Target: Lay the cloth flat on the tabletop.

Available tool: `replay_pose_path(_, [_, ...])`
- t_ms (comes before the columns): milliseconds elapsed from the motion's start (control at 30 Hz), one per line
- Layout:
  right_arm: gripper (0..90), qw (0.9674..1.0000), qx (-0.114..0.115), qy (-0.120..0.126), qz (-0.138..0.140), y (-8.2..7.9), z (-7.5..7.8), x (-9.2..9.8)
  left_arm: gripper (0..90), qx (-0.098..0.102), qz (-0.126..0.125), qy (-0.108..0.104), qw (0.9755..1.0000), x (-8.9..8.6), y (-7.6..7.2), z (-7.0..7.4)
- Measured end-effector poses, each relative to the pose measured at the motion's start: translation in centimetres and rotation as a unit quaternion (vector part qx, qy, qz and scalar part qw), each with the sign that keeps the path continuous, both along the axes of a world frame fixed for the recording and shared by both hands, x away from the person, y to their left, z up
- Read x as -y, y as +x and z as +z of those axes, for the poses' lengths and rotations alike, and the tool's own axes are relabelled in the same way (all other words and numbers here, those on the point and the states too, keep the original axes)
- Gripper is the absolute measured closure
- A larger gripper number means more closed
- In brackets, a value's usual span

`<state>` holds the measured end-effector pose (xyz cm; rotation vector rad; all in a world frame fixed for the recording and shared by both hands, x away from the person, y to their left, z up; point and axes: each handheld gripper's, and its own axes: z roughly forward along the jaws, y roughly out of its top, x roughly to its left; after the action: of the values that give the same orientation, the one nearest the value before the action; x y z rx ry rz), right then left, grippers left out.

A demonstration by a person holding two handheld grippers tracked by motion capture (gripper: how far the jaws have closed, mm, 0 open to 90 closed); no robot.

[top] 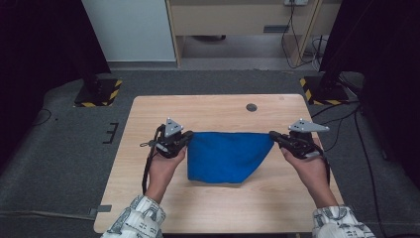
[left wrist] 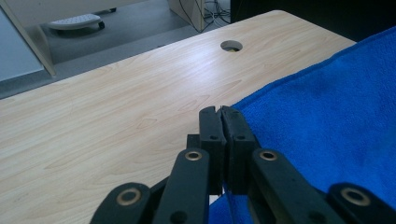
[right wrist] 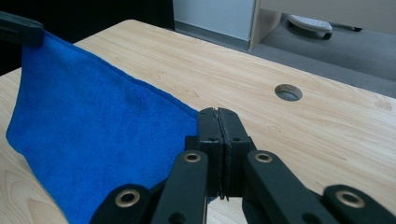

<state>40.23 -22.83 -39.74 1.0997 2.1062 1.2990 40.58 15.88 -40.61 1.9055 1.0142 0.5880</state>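
Observation:
A blue cloth (top: 225, 156) hangs stretched between my two grippers above the wooden table (top: 148, 114), its top edge taut and its lower part drooping onto the tabletop. My left gripper (top: 189, 137) is shut on the cloth's left top corner. My right gripper (top: 272, 134) is shut on the right top corner. In the left gripper view the jaws meet at the left gripper (left wrist: 221, 112) with the blue cloth (left wrist: 327, 116) running off to the right. In the right gripper view the right gripper (right wrist: 217, 114) pinches the blue cloth (right wrist: 93, 116), which spreads to the left.
A round cable hole (top: 251, 107) sits near the table's far edge. Black stands with yellow-black striped bases (top: 99, 92) flank the table on the grey floor, and cables (top: 341, 124) trail at the right. A wooden shelf unit (top: 237, 20) stands behind.

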Motion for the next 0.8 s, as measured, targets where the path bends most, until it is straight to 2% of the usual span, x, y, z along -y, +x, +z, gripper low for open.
replay_pose_path(500, [89.0,0.9999,0.012,0.007,0.003,-0.6,0.9,0.0,87.8,0.007,-0.014,-0.010,0.9998,0.5,-0.4,0.6])
replay_pose_path(800, [89.0,0.9992,0.034,0.021,0.004,-1.3,2.7,0.2,87.8,0.023,-0.018,-0.020,0.9994,0.3,-1.2,1.8])
